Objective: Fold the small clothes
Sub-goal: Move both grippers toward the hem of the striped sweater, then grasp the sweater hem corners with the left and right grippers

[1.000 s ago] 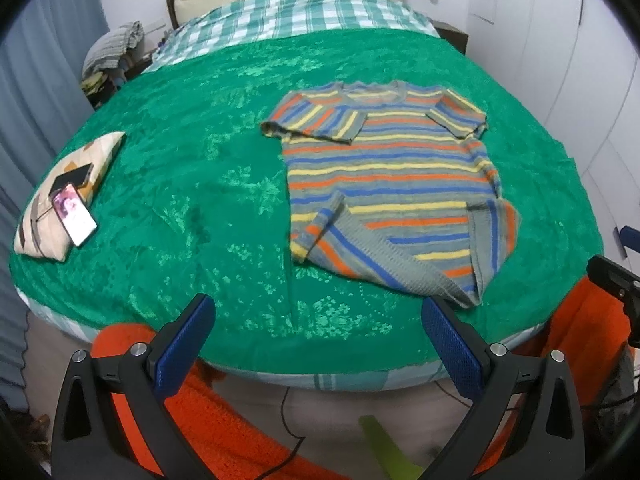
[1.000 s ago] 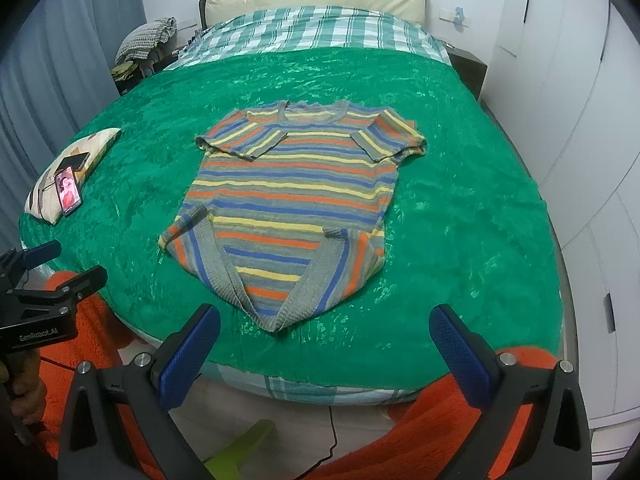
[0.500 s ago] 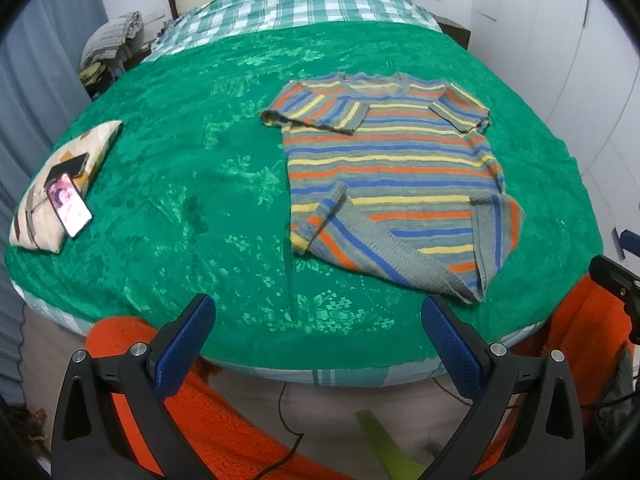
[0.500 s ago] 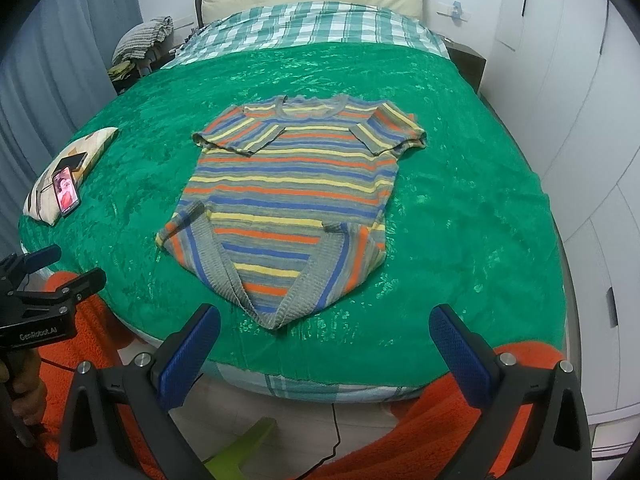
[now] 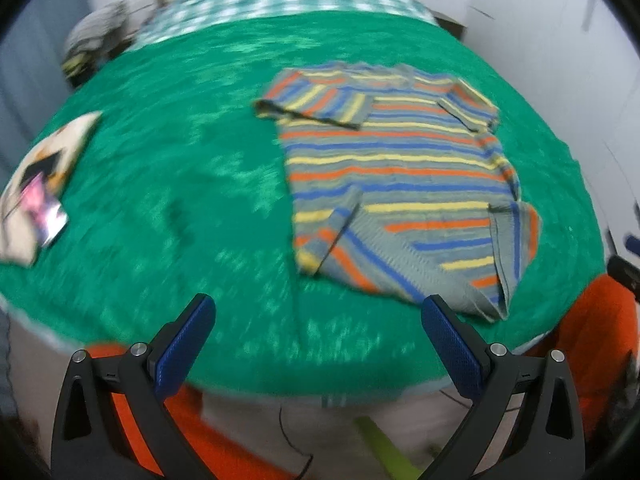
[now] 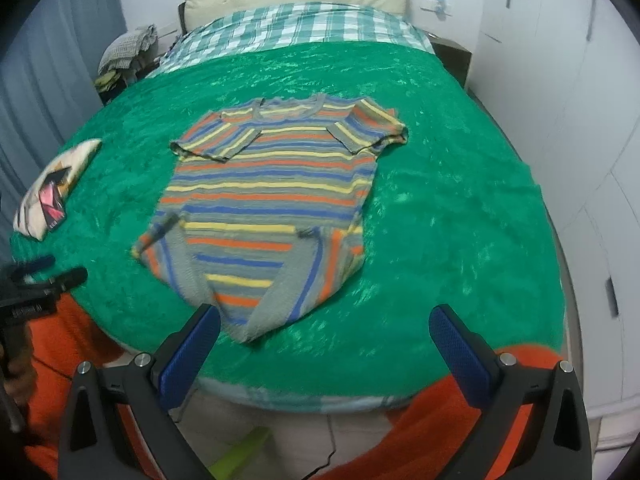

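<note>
A small striped T-shirt [image 5: 400, 184] in grey, blue, orange and yellow lies flat on the green bedspread [image 5: 180, 168], neck away from me. Both bottom corners are folded inward, so the hem comes to a point near the bed's front edge [image 6: 248, 332]. The shirt fills the middle of the right wrist view [image 6: 268, 200]. My left gripper [image 5: 318, 320] is open and empty, over the front edge, left of the hem. My right gripper [image 6: 324, 330] is open and empty, just in front of the hem point.
A small cushion [image 5: 36, 184] with a phone [image 5: 44, 208] on it lies at the bed's left edge. A checked blanket [image 6: 296, 28] and pillow lie at the head. Orange fabric [image 6: 460, 412] shows below the bed edge. White cupboards [image 6: 580, 120] stand at the right.
Both grippers have moved forward, closer to the bed and shirt. The shirt has not changed shape. The left wrist view is blurred by motion.
</note>
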`<state>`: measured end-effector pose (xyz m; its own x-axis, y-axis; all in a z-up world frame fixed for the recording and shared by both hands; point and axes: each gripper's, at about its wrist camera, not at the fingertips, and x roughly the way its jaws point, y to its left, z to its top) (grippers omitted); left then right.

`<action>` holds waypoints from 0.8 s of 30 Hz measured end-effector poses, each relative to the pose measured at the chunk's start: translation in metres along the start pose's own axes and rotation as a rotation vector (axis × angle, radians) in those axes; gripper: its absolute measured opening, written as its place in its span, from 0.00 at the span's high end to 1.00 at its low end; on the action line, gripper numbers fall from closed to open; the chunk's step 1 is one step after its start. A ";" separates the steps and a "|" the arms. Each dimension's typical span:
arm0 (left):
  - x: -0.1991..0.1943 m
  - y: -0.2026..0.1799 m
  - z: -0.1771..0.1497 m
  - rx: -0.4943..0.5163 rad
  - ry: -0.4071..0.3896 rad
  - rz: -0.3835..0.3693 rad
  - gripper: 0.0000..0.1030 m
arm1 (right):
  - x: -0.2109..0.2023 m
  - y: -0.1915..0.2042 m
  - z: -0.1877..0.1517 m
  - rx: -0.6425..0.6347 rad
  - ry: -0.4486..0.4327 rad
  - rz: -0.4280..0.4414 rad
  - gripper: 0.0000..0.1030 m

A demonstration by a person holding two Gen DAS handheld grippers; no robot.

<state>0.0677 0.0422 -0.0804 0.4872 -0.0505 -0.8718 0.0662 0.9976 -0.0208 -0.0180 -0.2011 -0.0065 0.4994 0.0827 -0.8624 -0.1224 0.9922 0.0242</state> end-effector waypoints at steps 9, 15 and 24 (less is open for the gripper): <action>0.106 -0.026 0.041 0.248 0.103 -0.051 0.37 | 0.144 0.008 0.071 -0.357 0.187 0.170 0.04; 0.071 -0.025 0.017 0.275 0.030 -0.204 0.95 | 0.157 0.023 0.048 -0.501 0.290 0.242 0.94; 0.006 0.008 -0.059 0.357 0.089 -0.187 0.84 | 0.055 -0.043 -0.026 -0.416 0.293 0.219 0.93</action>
<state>0.0197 0.0530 -0.1153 0.3614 -0.2098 -0.9085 0.4519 0.8917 -0.0262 -0.0074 -0.2414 -0.0676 0.1721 0.1942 -0.9657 -0.5550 0.8291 0.0678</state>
